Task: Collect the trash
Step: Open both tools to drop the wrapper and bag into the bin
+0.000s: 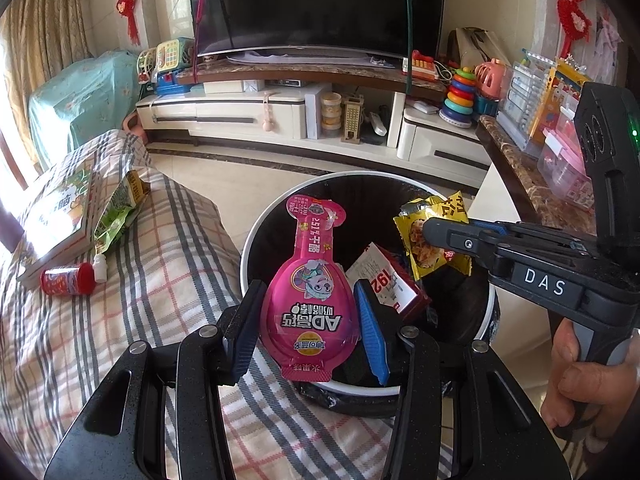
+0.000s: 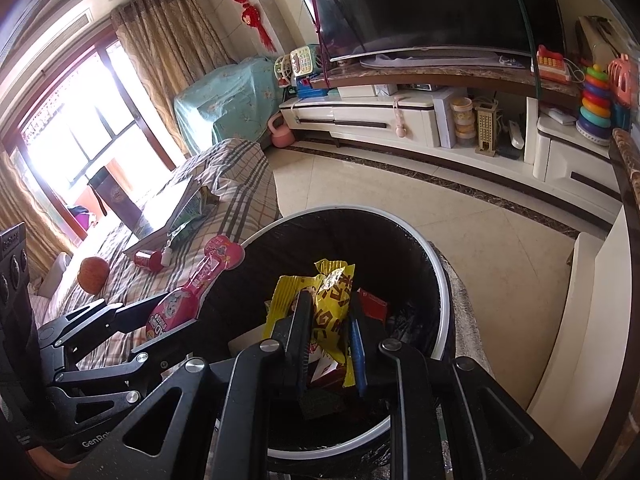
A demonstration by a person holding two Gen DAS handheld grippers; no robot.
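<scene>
Hovering over the bin (image 1: 256,236), the left gripper (image 1: 308,320) jaws clamp a pink wrapper (image 1: 308,292); the right gripper (image 2: 328,320) jaws pinch a yellow wrapper (image 2: 332,304).

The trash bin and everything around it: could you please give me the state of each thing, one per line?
Trash bin: open, black liner, partly filled.
Pink snack packet: gripped by left hand-held gripper, over the bin's rim.
Yellow wrapper: crumpled, between the jaws of right hand-held gripper, above the bin.
Red box: lying inside the bin.
Green snack bag: opened, lying on the checked cover.
Red can: on its side.
TV: off.
</scene>
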